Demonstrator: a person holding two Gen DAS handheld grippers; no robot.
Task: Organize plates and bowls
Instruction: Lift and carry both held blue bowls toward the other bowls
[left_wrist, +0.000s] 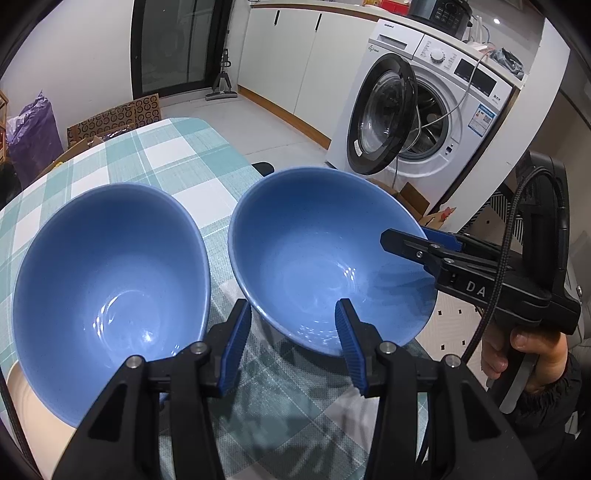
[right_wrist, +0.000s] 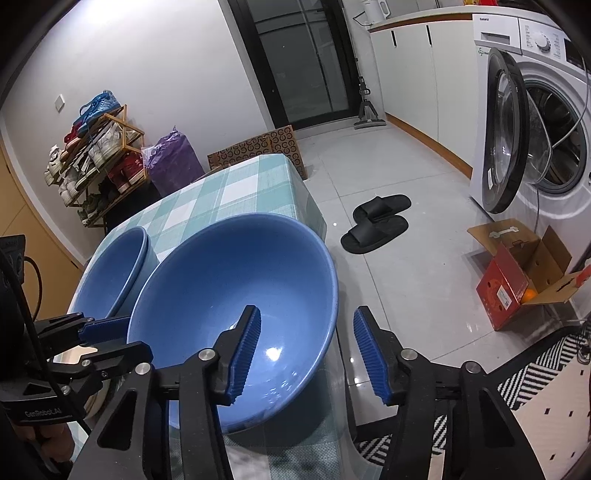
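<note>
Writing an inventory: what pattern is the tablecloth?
The tablecloth is a teal-and-white check, clearest in the left wrist view.

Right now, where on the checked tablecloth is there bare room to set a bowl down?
The far half of the green-and-white checked tablecloth, beyond both glossy blue ceramic bowls, lies bare up to its far edge. The near end is crowded: the bowls sit side by side, only a narrow strip between them, with the left gripper and right gripper there.

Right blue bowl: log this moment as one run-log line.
right blue bowl: upright on checked tablecloth | right gripper: open, straddling rim | left gripper: open, at near rim | left blue bowl: apart
</note>
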